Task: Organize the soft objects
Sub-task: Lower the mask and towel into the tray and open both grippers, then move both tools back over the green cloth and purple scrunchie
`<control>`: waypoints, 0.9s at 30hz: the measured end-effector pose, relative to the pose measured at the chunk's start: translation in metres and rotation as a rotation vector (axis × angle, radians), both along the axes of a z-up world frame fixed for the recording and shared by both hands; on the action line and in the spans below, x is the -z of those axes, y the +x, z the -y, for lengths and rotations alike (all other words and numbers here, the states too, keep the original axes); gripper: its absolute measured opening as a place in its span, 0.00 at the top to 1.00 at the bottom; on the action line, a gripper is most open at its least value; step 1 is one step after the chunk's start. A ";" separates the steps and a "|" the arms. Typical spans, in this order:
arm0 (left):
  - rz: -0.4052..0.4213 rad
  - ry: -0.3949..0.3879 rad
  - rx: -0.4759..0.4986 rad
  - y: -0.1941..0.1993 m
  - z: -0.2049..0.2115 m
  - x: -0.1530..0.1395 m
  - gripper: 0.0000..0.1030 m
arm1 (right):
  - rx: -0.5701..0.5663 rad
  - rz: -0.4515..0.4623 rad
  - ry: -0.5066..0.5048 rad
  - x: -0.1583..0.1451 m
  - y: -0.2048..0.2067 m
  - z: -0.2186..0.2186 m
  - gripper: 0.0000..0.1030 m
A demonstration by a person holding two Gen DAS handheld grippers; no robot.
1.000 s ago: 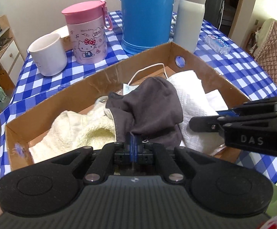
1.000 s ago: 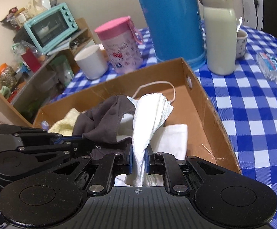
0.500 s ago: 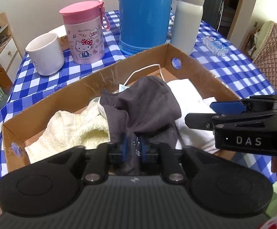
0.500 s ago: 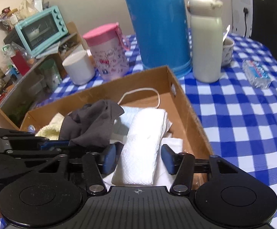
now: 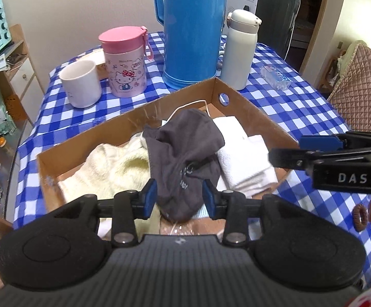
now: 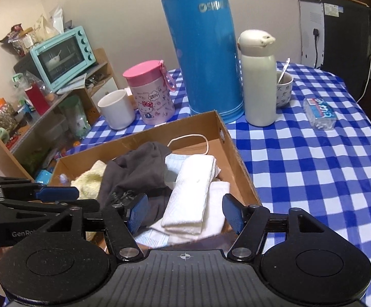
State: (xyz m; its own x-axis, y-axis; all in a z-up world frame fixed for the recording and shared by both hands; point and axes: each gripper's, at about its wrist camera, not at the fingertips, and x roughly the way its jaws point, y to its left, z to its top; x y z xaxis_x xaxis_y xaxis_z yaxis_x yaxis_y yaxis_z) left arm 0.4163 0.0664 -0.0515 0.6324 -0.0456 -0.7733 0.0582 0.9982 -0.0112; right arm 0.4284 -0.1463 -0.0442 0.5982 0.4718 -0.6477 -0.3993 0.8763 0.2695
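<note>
1. Now the left gripper (image 5: 179,199) is opening, its pads clear of the grey cloth (image 5: 185,153) lying between them in the cardboard box (image 5: 257,113).
2. Likewise the right gripper (image 6: 185,213) is opening wide, gripping nothing, above the folded white towel (image 6: 193,192) in the same box.

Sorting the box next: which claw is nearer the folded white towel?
Right. The right claw, opening, straddles the folded white towel; the left claw, opening, frames the grey cloth beside it.

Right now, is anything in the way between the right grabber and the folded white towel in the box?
Nothing visible. The right gripper has its jaws opening just above the white towel, not touching it. The towel lies on top in the cardboard box, with the grey cloth beside it, not over it.
</note>
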 end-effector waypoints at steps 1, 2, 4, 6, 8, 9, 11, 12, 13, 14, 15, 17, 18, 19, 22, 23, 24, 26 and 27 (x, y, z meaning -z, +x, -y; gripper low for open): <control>0.000 0.003 -0.006 -0.005 0.000 -0.003 0.65 | 0.001 0.002 0.004 -0.003 -0.004 0.002 0.37; 0.000 0.002 -0.014 -0.010 0.000 -0.006 0.65 | 0.004 0.004 0.007 -0.005 -0.009 0.004 0.37; -0.002 -0.006 -0.027 -0.020 -0.001 -0.012 0.65 | 0.007 0.009 0.015 -0.011 -0.018 0.009 0.36; 0.001 -0.013 -0.037 -0.031 -0.001 -0.019 0.65 | 0.012 0.013 0.025 -0.017 -0.027 0.013 0.36; 0.012 -0.013 -0.045 -0.042 -0.001 -0.026 0.65 | 0.014 0.017 0.035 -0.022 -0.037 0.018 0.36; 0.018 -0.012 -0.049 -0.048 -0.001 -0.030 0.65 | 0.014 0.022 0.039 -0.025 -0.043 0.020 0.36; 0.029 -0.005 -0.058 -0.060 0.000 -0.037 0.65 | 0.013 0.027 0.043 -0.030 -0.053 0.024 0.36; 0.033 -0.001 -0.062 -0.066 0.001 -0.040 0.65 | 0.012 0.029 0.046 -0.033 -0.059 0.026 0.36; 0.034 0.002 -0.066 -0.071 0.002 -0.043 0.65 | 0.011 0.029 0.048 -0.035 -0.064 0.028 0.36; 0.033 0.006 -0.070 -0.077 0.003 -0.045 0.65 | 0.011 0.028 0.051 -0.037 -0.071 0.030 0.36; 0.035 0.012 -0.072 -0.083 0.005 -0.048 0.65 | 0.011 0.026 0.053 -0.039 -0.076 0.032 0.36; 0.038 0.025 -0.072 -0.095 0.008 -0.051 0.65 | 0.013 0.021 0.057 -0.042 -0.086 0.035 0.36; 0.037 0.030 -0.072 -0.100 0.010 -0.053 0.65 | 0.013 0.019 0.060 -0.044 -0.092 0.037 0.36; 0.036 0.034 -0.072 -0.106 0.012 -0.054 0.65 | 0.012 0.016 0.061 -0.045 -0.097 0.039 0.36; 0.037 0.042 -0.064 -0.123 0.018 -0.058 0.64 | 0.009 0.014 0.067 -0.050 -0.113 0.044 0.36; 0.038 0.046 -0.061 -0.129 0.020 -0.059 0.64 | 0.010 0.013 0.069 -0.052 -0.118 0.045 0.36; 0.039 0.050 -0.060 -0.134 0.022 -0.059 0.64 | 0.010 0.013 0.072 -0.053 -0.122 0.047 0.36; 0.036 0.052 -0.060 -0.144 0.026 -0.060 0.64 | 0.010 0.012 0.077 -0.055 -0.133 0.049 0.36; 0.035 0.051 -0.061 -0.149 0.028 -0.060 0.64 | 0.010 0.011 0.078 -0.056 -0.138 0.051 0.36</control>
State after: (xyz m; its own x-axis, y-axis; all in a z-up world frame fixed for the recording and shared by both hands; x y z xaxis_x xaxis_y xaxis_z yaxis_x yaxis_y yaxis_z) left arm 0.2673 0.0387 0.0086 0.6594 0.0326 -0.7511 -0.0029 0.9992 0.0408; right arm 0.2906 -0.1971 0.0119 0.6100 0.5146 -0.6026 -0.3943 0.8568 0.3325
